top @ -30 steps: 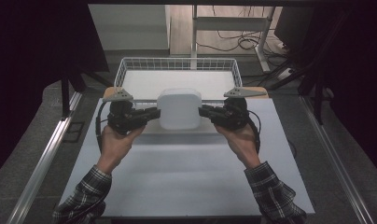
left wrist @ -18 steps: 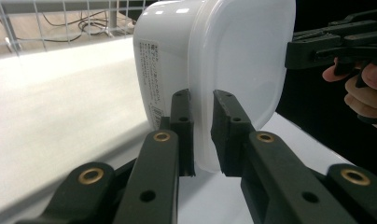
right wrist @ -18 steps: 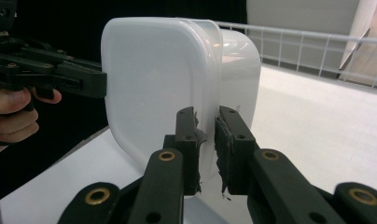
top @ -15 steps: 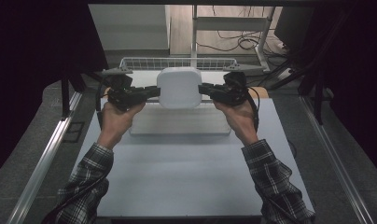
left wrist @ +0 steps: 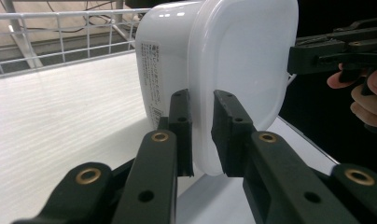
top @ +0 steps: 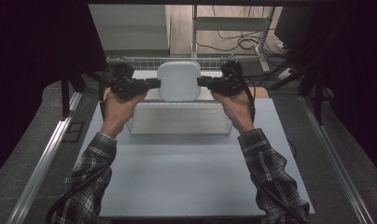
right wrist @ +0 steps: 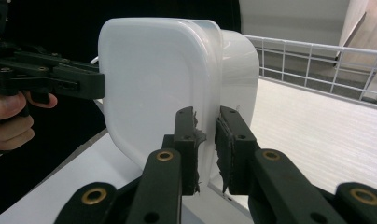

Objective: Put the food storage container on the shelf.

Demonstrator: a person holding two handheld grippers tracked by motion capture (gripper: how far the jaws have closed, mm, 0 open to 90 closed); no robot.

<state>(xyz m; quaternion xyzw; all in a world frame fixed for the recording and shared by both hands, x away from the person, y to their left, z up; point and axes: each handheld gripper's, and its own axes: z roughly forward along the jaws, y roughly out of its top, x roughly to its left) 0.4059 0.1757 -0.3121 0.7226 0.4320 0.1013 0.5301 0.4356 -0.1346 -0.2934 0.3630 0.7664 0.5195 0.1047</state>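
A white plastic container (top: 178, 80) with a lid hangs in the air between both grippers, over the wire basket (top: 177, 133). It is tipped on edge, its flat lid (left wrist: 242, 60) facing the person's side. My left gripper (top: 155, 84) is shut on the left rim, the jaws pinching the lid edge (left wrist: 200, 135). The right gripper (top: 201, 82) is shut on the opposite rim (right wrist: 206, 140). In the right gripper view the container (right wrist: 149, 79) has the left gripper (right wrist: 100, 86) at its far side. The right gripper (left wrist: 294, 58) shows beyond the lid in the left gripper view.
The white wire basket stands at the far part of the pale table (top: 186, 172); its wire walls (left wrist: 60, 37) (right wrist: 317, 60) rise behind the container. Metal rails (top: 46, 158) run along the table's left side. Cables and a frame (top: 233, 28) lie beyond the basket.
Both grippers have carried the container away from the person and upward, to above the basket. Both stay shut on its rim.
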